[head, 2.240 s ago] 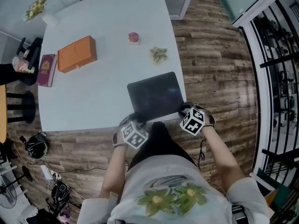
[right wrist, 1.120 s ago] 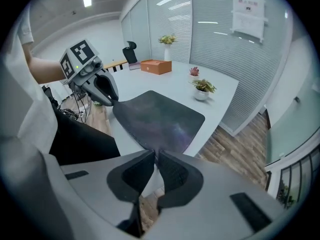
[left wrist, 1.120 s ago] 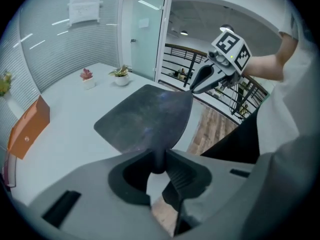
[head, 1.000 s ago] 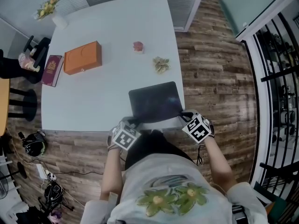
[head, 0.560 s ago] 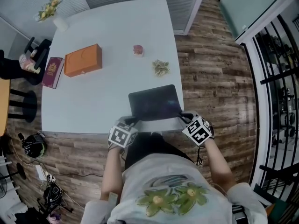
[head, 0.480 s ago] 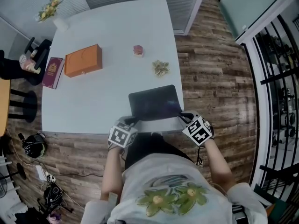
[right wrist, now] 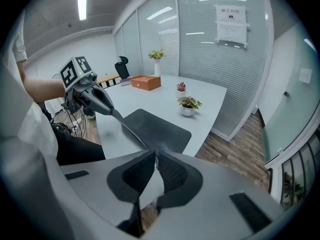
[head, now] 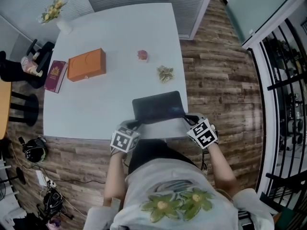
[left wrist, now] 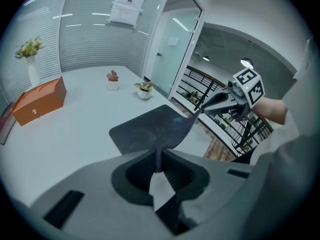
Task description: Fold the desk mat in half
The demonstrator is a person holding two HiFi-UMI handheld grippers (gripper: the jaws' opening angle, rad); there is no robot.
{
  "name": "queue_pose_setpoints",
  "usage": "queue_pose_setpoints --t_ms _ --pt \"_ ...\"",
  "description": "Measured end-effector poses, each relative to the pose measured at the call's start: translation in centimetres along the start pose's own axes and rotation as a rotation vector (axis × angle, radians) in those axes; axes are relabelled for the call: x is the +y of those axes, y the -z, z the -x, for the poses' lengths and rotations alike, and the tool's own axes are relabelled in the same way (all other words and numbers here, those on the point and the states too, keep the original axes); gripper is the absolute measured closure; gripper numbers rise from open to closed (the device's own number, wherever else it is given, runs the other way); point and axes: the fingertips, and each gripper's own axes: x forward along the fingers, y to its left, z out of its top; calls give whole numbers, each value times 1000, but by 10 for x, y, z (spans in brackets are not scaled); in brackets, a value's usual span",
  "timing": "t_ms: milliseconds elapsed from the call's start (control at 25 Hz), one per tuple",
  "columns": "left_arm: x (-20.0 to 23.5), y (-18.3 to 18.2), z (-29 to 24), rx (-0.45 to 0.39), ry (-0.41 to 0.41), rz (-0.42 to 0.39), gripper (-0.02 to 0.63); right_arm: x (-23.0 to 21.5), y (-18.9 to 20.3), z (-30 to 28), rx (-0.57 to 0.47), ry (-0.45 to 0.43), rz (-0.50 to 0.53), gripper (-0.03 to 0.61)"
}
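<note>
As its jaws just closed, left hand-held gripper (left wrist: 158, 158) pinches desk mat (left wrist: 145, 129).

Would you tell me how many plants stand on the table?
3: a green plant just beyond the mat, a pink plant farther back, and a flower vase at the table's far left corner. None seems hidden.

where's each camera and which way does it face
Head view: on the person's head, facing steeply down at the table; shows torso, left gripper and right gripper at the desk mat.
Left gripper view: on the left gripper, looking along its jaws, just closed further on a mat corner, toward the right gripper and right forearm.
Right gripper view: on the right gripper, jaws pinching the other corner, facing the left gripper and left forearm.
Shared: both gripper views show the mat's lifted edge.
</note>
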Motion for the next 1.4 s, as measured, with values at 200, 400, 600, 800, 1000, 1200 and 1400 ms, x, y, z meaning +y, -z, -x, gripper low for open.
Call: queue_pose_setpoints --t_ms 200,400,600,800,1000,1200,1400 --pt "1 -7 5 -6 -12 19 561 -4 -9 1 -18 3 -4 538" --pt "4 -15 8 -29 -22 33 561 -9 -14 2 -33 5 -5 540" --pt "7 -18 9 -43 -36 41 561 -12 -19 1 -44 6 -16 541" --pt "9 -24 9 -59 -56 32 561 -16 -23 1 -55 14 -25 541" --pt "12 -28 14 -75 -71 16 561 -17 -28 3 -62 28 -38 541" --pt "15 -35 15 -100 -69 14 561 -24 -34 2 -75 55 -59 543" --pt "18 -43 21 -109 -70 3 561 -30 -44 1 -84 76 -72 543"
